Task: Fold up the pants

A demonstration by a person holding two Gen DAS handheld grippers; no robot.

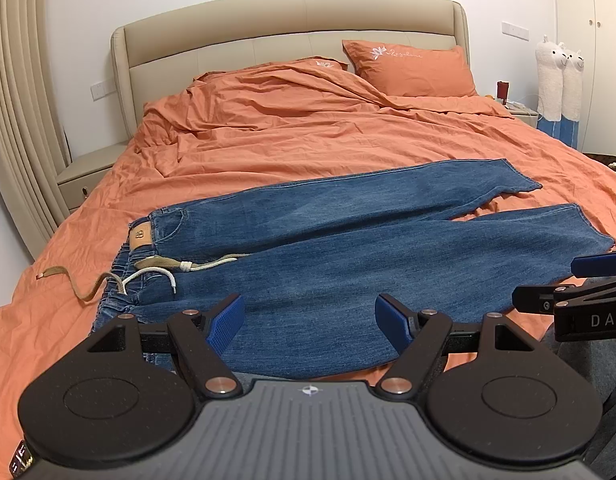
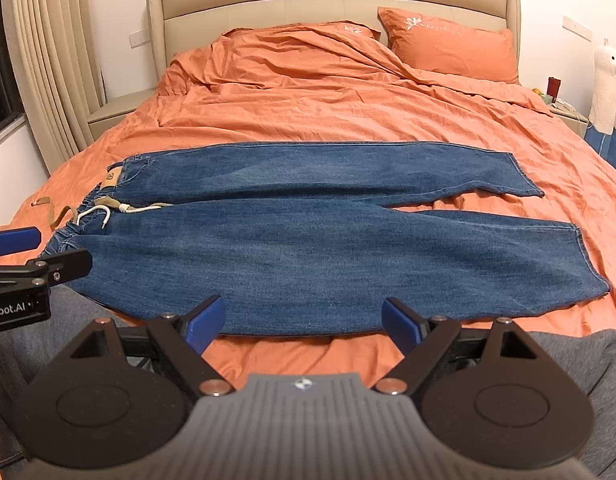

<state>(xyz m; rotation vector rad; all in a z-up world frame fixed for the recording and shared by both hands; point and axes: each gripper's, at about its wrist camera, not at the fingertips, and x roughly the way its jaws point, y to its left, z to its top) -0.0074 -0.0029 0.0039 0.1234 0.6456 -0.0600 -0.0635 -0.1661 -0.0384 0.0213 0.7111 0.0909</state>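
Blue jeans (image 1: 348, 248) lie flat across the orange bed, waistband at the left, legs running right; they also show in the right wrist view (image 2: 328, 232). A tan drawstring (image 1: 84, 284) trails left from the waistband. My left gripper (image 1: 310, 320) is open and empty, hovering over the near edge of the jeans towards the waist. My right gripper (image 2: 302, 322) is open and empty, just above the near edge of the near leg. The right gripper's fingers (image 1: 596, 266) show at the right edge of the left wrist view.
The orange sheet (image 2: 308, 100) is rumpled towards the headboard (image 2: 328, 4), with two orange pillows (image 2: 448, 48). A bedside table (image 1: 88, 172) stands left, curtains (image 1: 16, 120) beyond it. Plush llamas (image 1: 560, 80) stand at the right. Grey cloth (image 2: 568, 360) lies near the front edge.
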